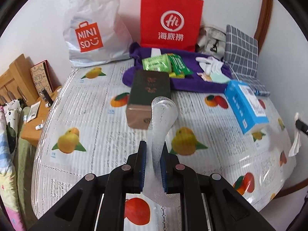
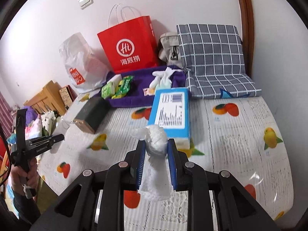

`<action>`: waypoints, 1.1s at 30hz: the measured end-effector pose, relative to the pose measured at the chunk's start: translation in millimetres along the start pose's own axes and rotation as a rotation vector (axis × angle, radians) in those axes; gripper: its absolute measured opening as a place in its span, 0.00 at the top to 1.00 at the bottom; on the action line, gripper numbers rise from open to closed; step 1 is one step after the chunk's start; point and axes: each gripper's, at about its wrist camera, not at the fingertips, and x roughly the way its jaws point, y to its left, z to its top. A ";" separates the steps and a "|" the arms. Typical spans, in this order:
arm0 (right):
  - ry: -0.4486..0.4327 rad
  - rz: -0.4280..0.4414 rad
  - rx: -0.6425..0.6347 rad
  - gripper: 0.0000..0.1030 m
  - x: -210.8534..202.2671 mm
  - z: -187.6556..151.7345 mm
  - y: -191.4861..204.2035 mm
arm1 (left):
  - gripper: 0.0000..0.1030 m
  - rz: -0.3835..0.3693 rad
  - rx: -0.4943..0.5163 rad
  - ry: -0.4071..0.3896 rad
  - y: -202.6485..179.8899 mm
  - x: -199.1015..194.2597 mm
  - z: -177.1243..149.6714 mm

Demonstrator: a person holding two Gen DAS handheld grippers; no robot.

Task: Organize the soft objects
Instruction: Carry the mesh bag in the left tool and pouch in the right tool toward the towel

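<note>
My left gripper (image 1: pixel 154 144) is shut on a white foam mesh sleeve (image 1: pixel 163 113) that stands up between its blue pads, above the fruit-print tablecloth (image 1: pixel 92 104). In the right wrist view my right gripper (image 2: pixel 156 141) is shut on a crumpled white tissue (image 2: pixel 155 184), whose tail hangs down behind the fingers. At the back lies a purple towel (image 2: pixel 142 94) with green packets (image 2: pixel 117 88) and white socks (image 2: pixel 160 79) on it. The left gripper's tip (image 2: pixel 55 138), held by a hand (image 2: pixel 23 175), shows at the left edge of the right wrist view.
A blue tissue box (image 2: pixel 170 109) and a dark box (image 1: pixel 149 94) lie mid-table. A red paper bag (image 1: pixel 170 19), a white plastic bag (image 1: pixel 92 27), a beige pouch (image 2: pixel 169 46) and a grey checked cushion (image 2: pixel 209 57) line the wall. A wooden stand (image 1: pixel 17 79) is on the left.
</note>
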 end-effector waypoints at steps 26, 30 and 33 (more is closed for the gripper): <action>0.000 0.050 0.002 0.78 58.5 87.3 -5.4 | 0.87 -0.023 -0.086 -0.052 14.1 5.6 71.6; -0.011 0.054 -0.010 0.78 68.1 102.6 -2.2 | 0.87 -0.021 -0.092 -0.061 14.0 11.7 86.4; -0.014 0.066 -0.013 0.78 76.2 114.2 0.6 | 0.87 -0.027 -0.092 -0.071 12.1 15.3 97.4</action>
